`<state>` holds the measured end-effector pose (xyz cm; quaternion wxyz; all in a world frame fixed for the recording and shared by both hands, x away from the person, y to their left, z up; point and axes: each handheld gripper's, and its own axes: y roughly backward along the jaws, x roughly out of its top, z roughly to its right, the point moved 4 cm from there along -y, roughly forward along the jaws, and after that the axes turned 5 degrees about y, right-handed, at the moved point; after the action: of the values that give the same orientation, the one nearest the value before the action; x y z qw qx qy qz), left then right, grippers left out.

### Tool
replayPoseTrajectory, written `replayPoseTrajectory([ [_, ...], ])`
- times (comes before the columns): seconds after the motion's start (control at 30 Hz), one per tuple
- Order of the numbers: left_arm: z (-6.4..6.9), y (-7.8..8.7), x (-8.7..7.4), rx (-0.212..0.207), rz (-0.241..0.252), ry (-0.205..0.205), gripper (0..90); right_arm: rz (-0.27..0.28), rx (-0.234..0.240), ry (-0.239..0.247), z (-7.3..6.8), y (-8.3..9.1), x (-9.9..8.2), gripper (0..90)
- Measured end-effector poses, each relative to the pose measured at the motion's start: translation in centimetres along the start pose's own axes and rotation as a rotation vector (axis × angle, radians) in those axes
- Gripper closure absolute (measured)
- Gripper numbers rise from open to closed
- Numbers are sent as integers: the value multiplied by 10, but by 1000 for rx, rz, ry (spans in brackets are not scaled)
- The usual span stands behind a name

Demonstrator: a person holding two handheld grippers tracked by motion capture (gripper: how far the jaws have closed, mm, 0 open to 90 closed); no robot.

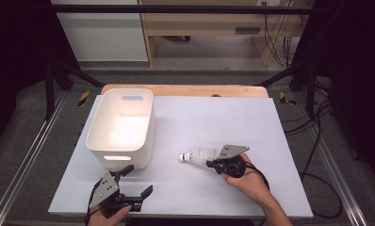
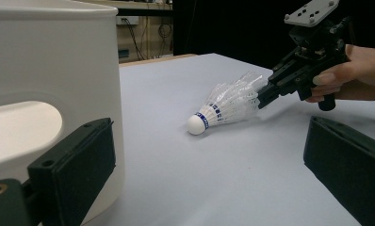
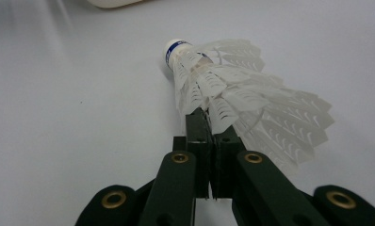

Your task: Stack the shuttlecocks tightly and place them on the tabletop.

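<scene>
We are clamping the right gripper (image 1: pixel 213 164) on the shuttlecock's (image 1: pixel 197 156) white feathered skirt. The left gripper (image 1: pixel 139 181) is idling with jaws spread beside the smooth white bin (image 1: pixel 121 123).

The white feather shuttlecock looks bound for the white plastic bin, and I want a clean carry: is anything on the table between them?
Nothing visible. The white feather shuttlecock, gripped at its skirt by the right gripper, has bare pale tabletop up to the white plastic bin; the open left gripper sits nearer the person.
</scene>
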<state>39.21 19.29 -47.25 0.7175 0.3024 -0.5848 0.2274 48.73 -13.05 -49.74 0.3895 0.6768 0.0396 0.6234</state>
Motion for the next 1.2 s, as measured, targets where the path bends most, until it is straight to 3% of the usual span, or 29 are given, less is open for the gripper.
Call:
replayPoseTrajectory([
  [0.43,-1,1,0,2,-1,-1,28,-12,-7,-13,1,1,-1,830],
  [0.77,-1,1,0,3,0,-1,28,-16,-28,-39,1,9,-2,675],
  [0.97,-1,1,1,3,3,-1,28,-28,-41,-82,1,16,-4,552],
  [1.2,-2,1,1,6,4,2,28,-21,-59,-106,0,28,-7,487],
])
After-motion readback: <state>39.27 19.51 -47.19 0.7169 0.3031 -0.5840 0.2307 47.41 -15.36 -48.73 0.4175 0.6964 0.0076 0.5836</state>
